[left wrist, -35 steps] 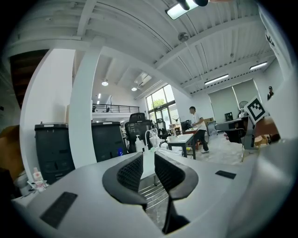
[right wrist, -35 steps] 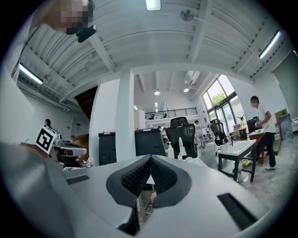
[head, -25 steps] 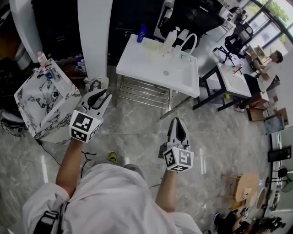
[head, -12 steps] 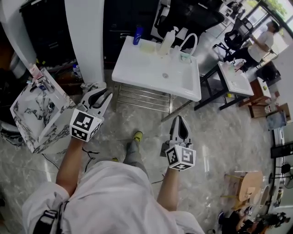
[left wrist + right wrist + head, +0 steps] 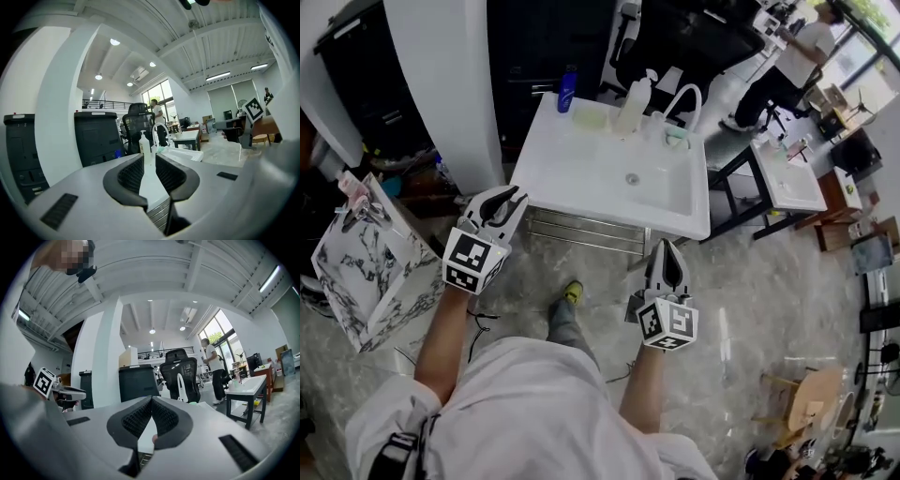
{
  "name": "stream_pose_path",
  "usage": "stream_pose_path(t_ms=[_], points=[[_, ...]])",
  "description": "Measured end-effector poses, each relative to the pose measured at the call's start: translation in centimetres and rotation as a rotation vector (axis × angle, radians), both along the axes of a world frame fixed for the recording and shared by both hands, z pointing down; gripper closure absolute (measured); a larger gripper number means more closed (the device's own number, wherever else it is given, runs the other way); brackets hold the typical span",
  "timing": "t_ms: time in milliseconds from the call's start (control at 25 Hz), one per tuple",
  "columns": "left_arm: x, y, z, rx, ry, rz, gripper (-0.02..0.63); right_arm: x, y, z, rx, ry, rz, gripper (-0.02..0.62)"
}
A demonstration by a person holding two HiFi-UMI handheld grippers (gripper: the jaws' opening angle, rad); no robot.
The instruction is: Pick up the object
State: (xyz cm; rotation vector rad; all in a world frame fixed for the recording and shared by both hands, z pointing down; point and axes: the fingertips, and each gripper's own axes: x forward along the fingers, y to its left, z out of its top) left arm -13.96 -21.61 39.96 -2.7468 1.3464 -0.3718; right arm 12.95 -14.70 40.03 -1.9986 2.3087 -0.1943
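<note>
A white sink stand (image 5: 581, 173) fills the upper middle of the head view. At its back edge stand a blue bottle (image 5: 567, 89), a white pump bottle (image 5: 633, 94) and a white curved tap (image 5: 686, 94). My left gripper (image 5: 501, 199) hangs at the sink's front left corner, open by a narrow gap with nothing in it. Through that gap the left gripper view shows the pump bottle (image 5: 145, 143) far ahead. My right gripper (image 5: 664, 248) hovers over the floor before the sink's front right corner, shut and empty, tips touching (image 5: 151, 401).
A marbled basin cabinet (image 5: 356, 253) stands at the left, beside a white pillar (image 5: 441, 84). A black office chair (image 5: 675, 37) is behind the sink. A second white table (image 5: 787, 173) and a standing person (image 5: 787, 56) are at the right. A metal rack (image 5: 581, 230) sits under the sink.
I have stepped forward, so the sink is nearer and both grippers now reach its front edge. The jaws have kept their states. The person in the background has walked to the upper right.
</note>
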Motion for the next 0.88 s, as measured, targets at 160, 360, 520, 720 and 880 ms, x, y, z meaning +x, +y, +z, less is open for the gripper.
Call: stream_pose_path(t_ms=[160, 360, 520, 720, 880], points=[[2.5, -6.2, 0.2, -0.014, -0.014, -0.012, 0.537, 2.8, -6.7, 0.1, -0.014, -0.011, -0.012, 0.589], [5.4, -14.1, 0.7, -0.033, -0.026, -0.038, 0.537, 5.6, -15.4, 0.5, -0.028, -0.014, -0.044, 0.589], [7.7, -18.6, 1.5, -0.036, -0.066, -0.044, 0.534, 7.6, -20.9, 1.2, -0.035, -0.023, -0.070, 0.589], [9.3, -22.9, 3.2, -0.052, -0.132, -0.047, 0.529, 8.8, -25.8, 2.6, -0.052, -0.038, -0.091, 0.589], [10.2, -25.3, 4.4, -0.063, -0.172, -0.036, 0.529, 9.2, -28.1, 4.2, -0.073, -0.048, -0.097, 0.589]])
